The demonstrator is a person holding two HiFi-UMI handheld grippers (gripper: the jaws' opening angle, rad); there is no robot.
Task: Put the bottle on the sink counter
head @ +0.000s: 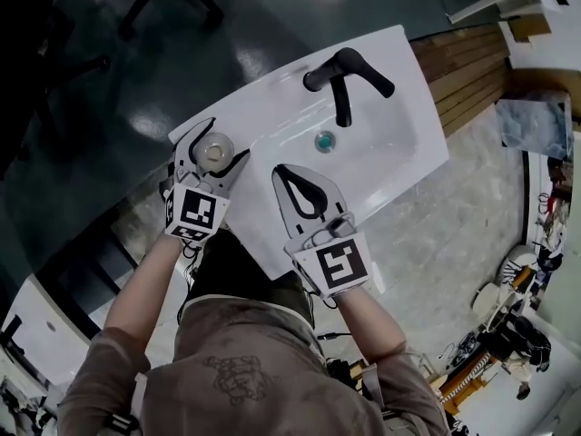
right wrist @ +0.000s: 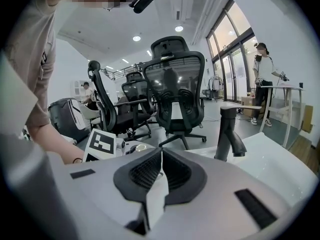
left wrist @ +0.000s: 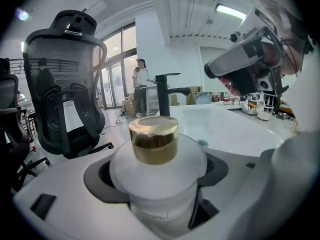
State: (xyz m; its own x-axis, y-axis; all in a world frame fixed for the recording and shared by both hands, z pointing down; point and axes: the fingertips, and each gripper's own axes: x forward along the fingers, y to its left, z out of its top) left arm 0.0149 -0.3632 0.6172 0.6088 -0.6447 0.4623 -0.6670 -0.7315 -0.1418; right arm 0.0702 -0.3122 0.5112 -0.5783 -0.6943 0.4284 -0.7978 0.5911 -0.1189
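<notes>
The left tongs [head: 221, 143] are clamped on a white frosted round bottle with a shiny gold cap [left wrist: 153, 139]. The dark pads press against its body from both sides, just under the shoulder, and the bottle stands upright between them. In the head view it sits over the left end of the glossy white sink counter [head: 272, 98], on the flat strip beside the oval basin [head: 386, 148]. No view shows whether its base touches the counter.

The right tongs [head: 285, 174] are pressed together with nothing between them; the right gripper view shows the ribbed black pads meeting along a thin seam. They hover over the front rim of the basin, just beside the left tongs and apart from them.

A matte black single-lever faucet [head: 343, 75] stands at the back of the basin, its spout reaching over the round teal-ringed drain [head: 324, 141].

Beyond the counter, the left gripper view shows a black mesh office chair [left wrist: 62, 84] on a shiny grey floor [head: 182, 34], and a person [left wrist: 141, 86] standing far back by tall windows.
</notes>
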